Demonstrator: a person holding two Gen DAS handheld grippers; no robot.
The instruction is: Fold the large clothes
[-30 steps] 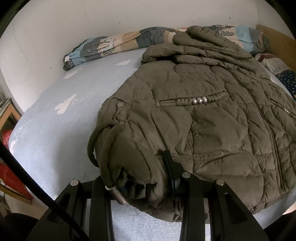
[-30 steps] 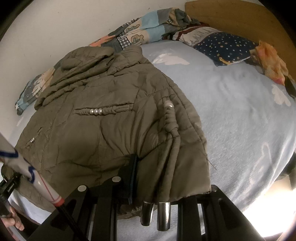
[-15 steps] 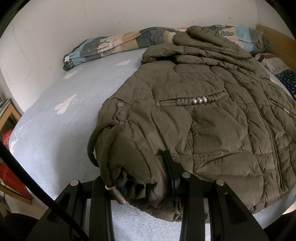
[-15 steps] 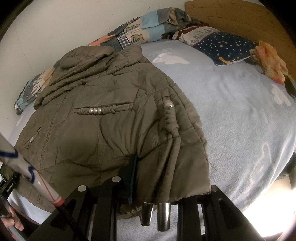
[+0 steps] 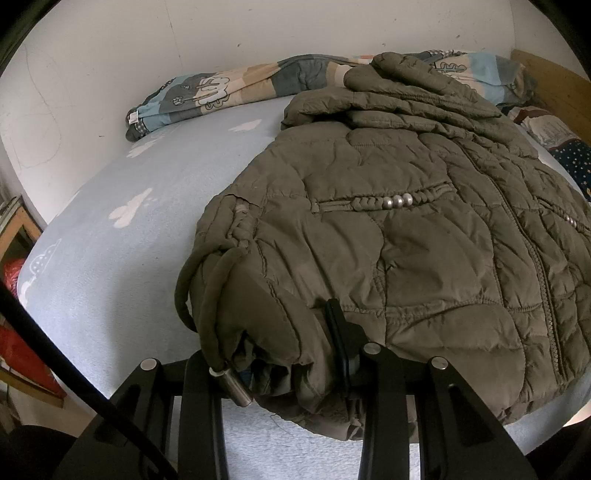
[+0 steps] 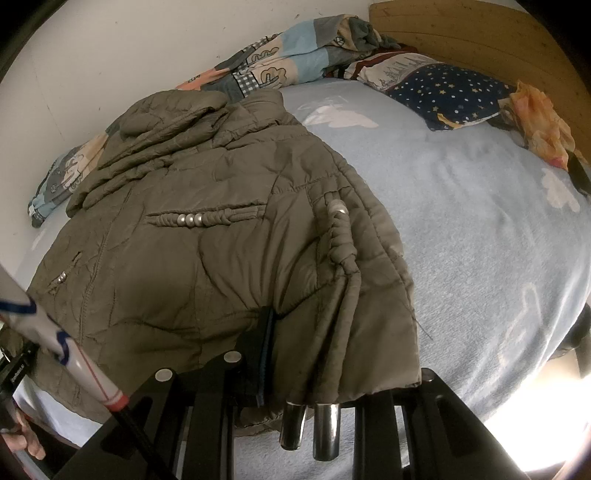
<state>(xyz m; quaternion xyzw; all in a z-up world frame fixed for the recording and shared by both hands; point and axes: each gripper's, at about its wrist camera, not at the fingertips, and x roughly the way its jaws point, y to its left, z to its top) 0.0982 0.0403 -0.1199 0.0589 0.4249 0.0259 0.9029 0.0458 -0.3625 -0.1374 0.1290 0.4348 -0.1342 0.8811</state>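
1. On the pale blue bed sheet lies the olive quilted jacket, front up, hem at the near bed edge.
2. Left gripper and right gripper each pinch a hem corner; nothing has shifted in the last second, so the fold is not yet begun.
3. Bare sheet lies either side; a patterned duvet hems in the collar end.

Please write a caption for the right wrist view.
Right gripper grips the hem of an olive quilted jacket on a blue bed.

We see a jacket of quilted olive cloth with a slight sheen, its cord ends polished metal. The bedsheet is matt, fleecy cloth. The far headboard is plain wood.
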